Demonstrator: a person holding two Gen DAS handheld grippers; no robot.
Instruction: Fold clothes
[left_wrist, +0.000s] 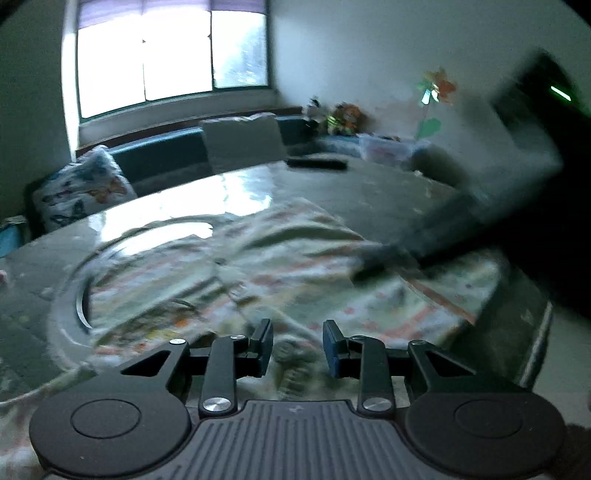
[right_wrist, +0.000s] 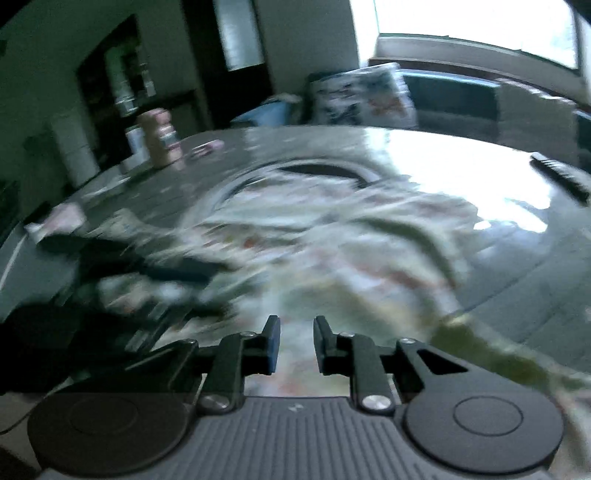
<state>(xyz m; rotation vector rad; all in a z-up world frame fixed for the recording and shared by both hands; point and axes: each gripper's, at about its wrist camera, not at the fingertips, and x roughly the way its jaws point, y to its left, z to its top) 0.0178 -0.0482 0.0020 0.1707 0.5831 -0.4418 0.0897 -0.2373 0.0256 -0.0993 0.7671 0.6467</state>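
Note:
A pale, light-green garment with a small orange and red print (left_wrist: 280, 266) lies spread and wrinkled on a round grey table (left_wrist: 388, 184). It also shows in the right wrist view (right_wrist: 332, 251). My left gripper (left_wrist: 297, 347) is open and empty, low over the garment's near part. My right gripper (right_wrist: 296, 345) is open and empty, also low over the cloth. The right gripper shows blurred in the left wrist view (left_wrist: 391, 258), over the garment's right side. The left gripper shows blurred in the right wrist view (right_wrist: 155, 273), at the left. Both views are motion-blurred.
A turntable ring (left_wrist: 79, 306) sits in the table under the cloth. A dark remote (left_wrist: 317, 163) lies at the far edge. Bottles (right_wrist: 159, 140) and small items stand on the far left of the table. A bench with cushions (left_wrist: 81, 188) runs under the window.

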